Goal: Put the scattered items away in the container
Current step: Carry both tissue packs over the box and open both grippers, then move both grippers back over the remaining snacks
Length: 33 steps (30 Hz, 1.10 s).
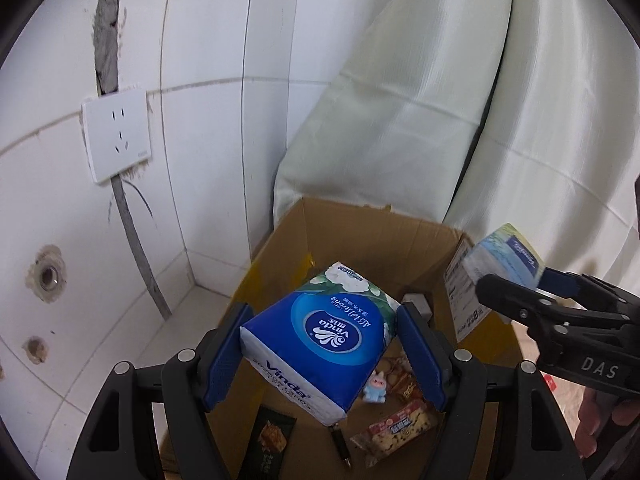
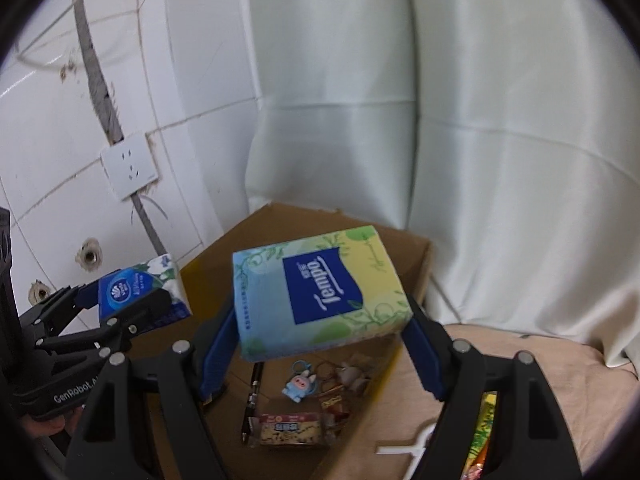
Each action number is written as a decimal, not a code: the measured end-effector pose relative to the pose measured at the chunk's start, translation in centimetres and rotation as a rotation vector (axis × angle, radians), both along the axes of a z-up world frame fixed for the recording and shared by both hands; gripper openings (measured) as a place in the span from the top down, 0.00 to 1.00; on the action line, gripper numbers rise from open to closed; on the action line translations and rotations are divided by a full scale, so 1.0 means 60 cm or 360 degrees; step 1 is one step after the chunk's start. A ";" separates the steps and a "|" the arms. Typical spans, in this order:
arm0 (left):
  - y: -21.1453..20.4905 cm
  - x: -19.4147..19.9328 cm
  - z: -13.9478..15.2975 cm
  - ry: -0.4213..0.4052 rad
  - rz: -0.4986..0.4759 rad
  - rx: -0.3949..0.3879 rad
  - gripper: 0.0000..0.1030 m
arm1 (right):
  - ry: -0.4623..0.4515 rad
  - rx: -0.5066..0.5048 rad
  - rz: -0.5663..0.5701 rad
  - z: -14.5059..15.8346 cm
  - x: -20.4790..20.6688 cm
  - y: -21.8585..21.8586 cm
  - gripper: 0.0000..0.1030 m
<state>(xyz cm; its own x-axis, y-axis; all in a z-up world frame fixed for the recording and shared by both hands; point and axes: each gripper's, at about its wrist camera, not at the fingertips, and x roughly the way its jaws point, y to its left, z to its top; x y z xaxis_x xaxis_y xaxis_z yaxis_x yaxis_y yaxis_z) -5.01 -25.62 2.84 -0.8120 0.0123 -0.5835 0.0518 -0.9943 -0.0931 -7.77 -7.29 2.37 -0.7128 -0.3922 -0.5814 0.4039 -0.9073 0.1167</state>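
While both packs hang over cardboard box (image 1: pixel 360 232), left gripper (image 1: pixel 320 352) clamps Vinda pack (image 1: pixel 320 340); right gripper (image 2: pixel 320 344) clamps Tempo pack (image 2: pixel 320 284) (long axis across jaws); box floor directly below both.

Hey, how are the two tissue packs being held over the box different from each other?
The Vinda tissue pack is deep blue with white flowers; the Tempo tissue pack is pale green and yellow with a blue label. The Vinda pack sits in the left tool, the Tempo pack in the right tool. Both are soft rectangular packs, pinched by their sides above the cardboard box.
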 end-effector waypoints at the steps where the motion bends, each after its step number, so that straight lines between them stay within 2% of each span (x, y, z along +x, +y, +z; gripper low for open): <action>1: -0.001 -0.003 -0.007 -0.0020 -0.0009 0.0008 0.28 | -0.0015 0.0006 0.0005 -0.005 -0.004 -0.004 0.23; 7: -0.002 -0.006 -0.032 -0.0086 -0.0022 0.0036 0.28 | -0.0099 0.0031 0.0017 -0.039 -0.025 -0.004 0.23; 13: 0.006 -0.006 -0.045 -0.0124 -0.0015 -0.0001 0.28 | -0.0123 0.0041 0.0047 -0.056 -0.034 -0.018 0.23; 16: 0.003 -0.006 -0.048 -0.0138 -0.0013 0.0029 0.27 | -0.0141 0.0039 0.0051 -0.063 -0.037 -0.021 0.23; 19: -0.003 -0.013 -0.056 -0.0219 -0.0005 0.0049 0.27 | -0.0184 0.0017 0.0063 -0.070 -0.044 -0.024 0.22; 21: -0.006 -0.010 -0.054 -0.0202 0.0030 0.0022 0.24 | -0.0197 0.0012 0.0076 -0.073 -0.046 -0.026 0.22; 24: -0.008 -0.007 -0.055 -0.0205 0.0053 -0.0034 0.15 | -0.0208 0.0011 0.0062 -0.075 -0.047 -0.025 0.22; 26: -0.012 -0.004 -0.055 -0.0197 0.0059 -0.0013 0.00 | -0.0217 0.0008 0.0063 -0.076 -0.047 -0.023 0.21; 29: -0.016 -0.004 -0.055 -0.0199 0.0058 0.0019 0.00 | -0.0228 0.0010 0.0070 -0.079 -0.049 -0.024 0.20; 30: -0.017 -0.004 -0.055 -0.0198 0.0064 0.0022 0.00 | -0.0223 0.0005 0.0079 -0.078 -0.048 -0.025 0.16; 31: -0.017 -0.004 -0.054 -0.0197 0.0064 0.0022 0.00 | -0.0220 0.0014 0.0083 -0.077 -0.047 -0.027 0.07; 33: -0.017 -0.002 -0.052 -0.0191 0.0062 0.0019 0.00 | -0.0185 0.0050 0.0080 -0.072 -0.044 -0.032 0.00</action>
